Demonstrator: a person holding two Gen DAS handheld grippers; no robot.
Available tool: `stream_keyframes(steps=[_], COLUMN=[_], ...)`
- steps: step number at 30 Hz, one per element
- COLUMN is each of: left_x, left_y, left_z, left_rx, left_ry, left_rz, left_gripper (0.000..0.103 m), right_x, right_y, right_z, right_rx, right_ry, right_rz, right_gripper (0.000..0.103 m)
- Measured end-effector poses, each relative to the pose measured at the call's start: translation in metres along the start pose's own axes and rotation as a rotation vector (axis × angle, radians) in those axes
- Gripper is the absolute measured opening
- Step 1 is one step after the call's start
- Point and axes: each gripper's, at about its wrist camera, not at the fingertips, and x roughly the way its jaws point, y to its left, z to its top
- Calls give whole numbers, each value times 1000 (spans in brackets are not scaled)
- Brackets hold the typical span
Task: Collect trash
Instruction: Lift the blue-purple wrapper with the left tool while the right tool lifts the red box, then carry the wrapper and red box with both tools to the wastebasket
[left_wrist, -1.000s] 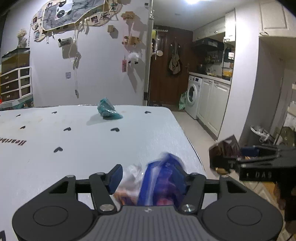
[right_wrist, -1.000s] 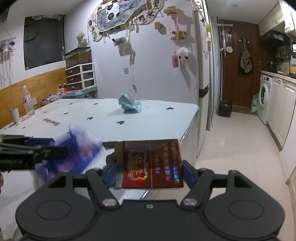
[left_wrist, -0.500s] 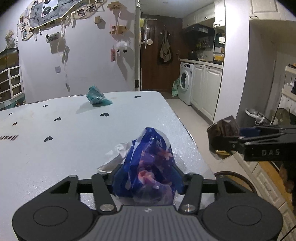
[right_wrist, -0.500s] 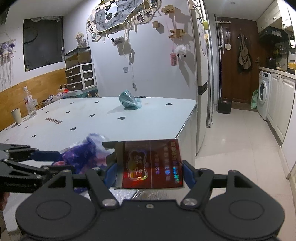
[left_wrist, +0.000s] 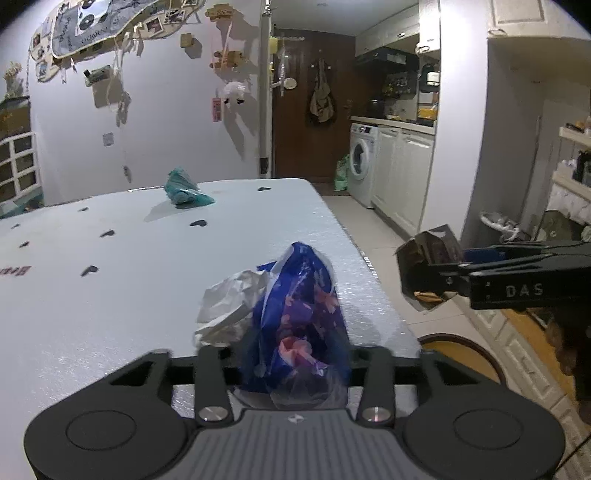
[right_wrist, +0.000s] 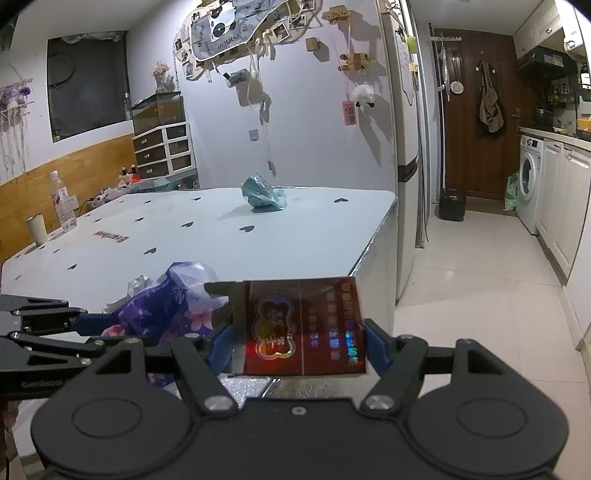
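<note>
A blue flowered plastic bag (left_wrist: 303, 306) stands near the right edge of the white table (left_wrist: 110, 295), and my left gripper (left_wrist: 295, 354) is shut on it, fingers pressing both sides. A crumpled white paper (left_wrist: 229, 302) lies against the bag's left side. My right gripper (right_wrist: 299, 339) hovers off the table's corner, shut on a red foil carton (right_wrist: 303, 328). That carton (left_wrist: 428, 254) also shows at the right of the left wrist view. The right wrist view catches the left gripper (right_wrist: 99, 325) on the bag (right_wrist: 173, 302). A teal crumpled bag (left_wrist: 184, 192) sits far back on the table.
A round dark-rimmed container (left_wrist: 461, 343) stands on the floor below the table's right edge. A water bottle (right_wrist: 62, 203) and a cup (right_wrist: 37, 229) are at the table's far left. Cabinets and a washing machine (right_wrist: 530, 184) line the tiled passage on the right.
My left gripper has sunk a little and its jaws have narrowed onto the blue bag, which now stands still and sharp. The right gripper and its carton have not moved.
</note>
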Motion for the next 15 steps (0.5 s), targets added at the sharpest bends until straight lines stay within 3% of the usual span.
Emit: stream_keyframes(steps=[3,5,9,10,15], left_x=[-4,-7,-9,-9,-21], left_y=[-5,-9,-16,-17,-13], left_z=[0,1,3,4,10], left_rx=[9,20,46,49,7], left_ry=[-15,-27,-25,-28,-90], left_rz=[5,4,10,13,24], left_gripper=[49,28,23,14,13], right_x=[-3,-6,-11,-12,-20], right_y=[-2,-3,-4,-4,-3], right_z=[1,0,-1,-2,-2], right_rx=[4,6,10,11,10], right_ry=[-4,-7,-12,-14,-23], right_rz=[1,0,-6,-7,-7], right_gripper=[72,72,72,72,72])
